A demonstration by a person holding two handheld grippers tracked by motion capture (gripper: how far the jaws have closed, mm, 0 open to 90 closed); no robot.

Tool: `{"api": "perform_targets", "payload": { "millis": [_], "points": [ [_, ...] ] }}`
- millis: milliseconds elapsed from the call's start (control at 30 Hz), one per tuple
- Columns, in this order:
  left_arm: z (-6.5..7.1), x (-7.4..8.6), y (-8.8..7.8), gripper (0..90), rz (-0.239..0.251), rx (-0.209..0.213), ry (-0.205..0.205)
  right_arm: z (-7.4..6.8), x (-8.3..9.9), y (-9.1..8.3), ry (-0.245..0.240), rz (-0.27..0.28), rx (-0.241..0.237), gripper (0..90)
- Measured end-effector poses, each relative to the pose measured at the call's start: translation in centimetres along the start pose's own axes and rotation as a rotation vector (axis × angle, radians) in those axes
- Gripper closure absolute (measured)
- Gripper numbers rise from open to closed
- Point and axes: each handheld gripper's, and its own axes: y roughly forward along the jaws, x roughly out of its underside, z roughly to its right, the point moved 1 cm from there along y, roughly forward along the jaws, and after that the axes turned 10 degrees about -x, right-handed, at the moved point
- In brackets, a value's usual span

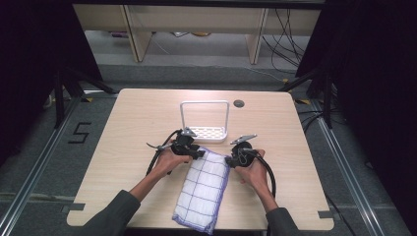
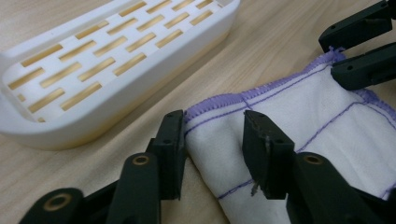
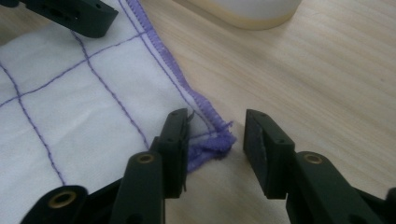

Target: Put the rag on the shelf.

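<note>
A white cloth with purple grid lines and a purple hem (image 1: pixel 204 189) lies folded on the wooden table (image 1: pixel 137 118), reaching toward the front edge. My left gripper (image 1: pixel 199 153) is at the cloth's far left corner. In the left gripper view its jaws (image 2: pixel 212 126) stand apart with that corner (image 2: pixel 215 121) between them. My right gripper (image 1: pixel 228 160) is at the far right corner. Its jaws (image 3: pixel 215 126) straddle the frayed corner (image 3: pixel 212 144), with a gap on one side. Each gripper view also shows the other gripper's jaws (image 2: pixel 359 51) (image 3: pixel 70 14) at the opposite corner.
A white slotted rack with a tall wire handle (image 1: pixel 204 132) stands just beyond the cloth; its slotted tray (image 2: pixel 116 60) is close to my left gripper. A round cable hole (image 1: pixel 239 103) sits at the back of the table. Desk legs and cables are on the floor beyond.
</note>
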Motion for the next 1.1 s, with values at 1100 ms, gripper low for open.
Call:
{"api": "perform_targets", "payload": {
  "millis": [1100],
  "points": [
    [0.8, -1.3, -8.4, 83.5, 0.187, 0.026, 0.037, -3.1, -2.0, -4.6, -0.099, 0.173, -0.101, 85.8]
  ]
}}
